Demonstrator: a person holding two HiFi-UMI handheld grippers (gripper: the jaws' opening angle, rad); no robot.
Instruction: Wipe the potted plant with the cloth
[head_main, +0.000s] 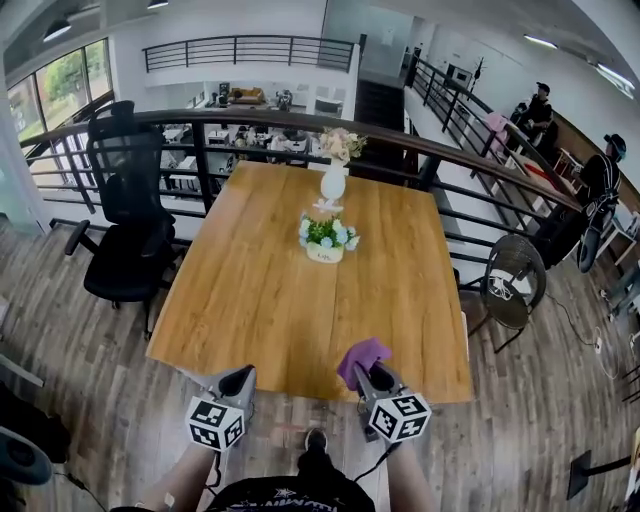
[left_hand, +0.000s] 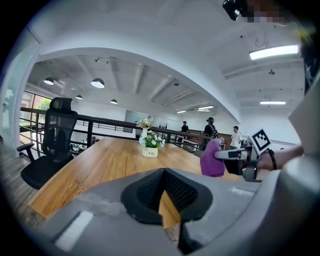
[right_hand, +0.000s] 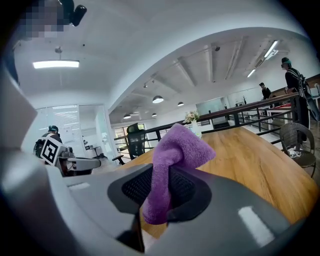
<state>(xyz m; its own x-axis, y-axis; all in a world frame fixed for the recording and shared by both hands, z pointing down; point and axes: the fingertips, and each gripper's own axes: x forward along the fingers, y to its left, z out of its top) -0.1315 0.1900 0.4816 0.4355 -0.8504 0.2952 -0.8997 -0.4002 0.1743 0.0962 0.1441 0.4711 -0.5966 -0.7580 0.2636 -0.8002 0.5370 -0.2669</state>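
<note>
The right tongs (right_hand: 159, 195) are clamped on a soft, nubbly purple cloth (right_hand: 177, 147) that bunches above their black ribbed pads. The left tongs (left_hand: 162, 192) are pressed together, empty. Both hover at the near edge of the smooth wooden worktop (head_main: 250, 300). The potted plant (head_main: 326, 238), leafy in a small white pot, stands mid-worktop, well apart from them, with a slim white vase (head_main: 334, 182) just beyond it

this looks like a big open office on an upper floor. a black office chair (head_main: 128, 235) sits by a long wooden table (head_main: 260, 310). a dark railing (left_hand: 90, 132) runs along the edge, with more desks (head_main: 262, 140) down below. there are big windows (head_main: 60, 85), round ceiling lamps (left_hand: 97, 82) and people (head_main: 540, 108) standing about.
</note>
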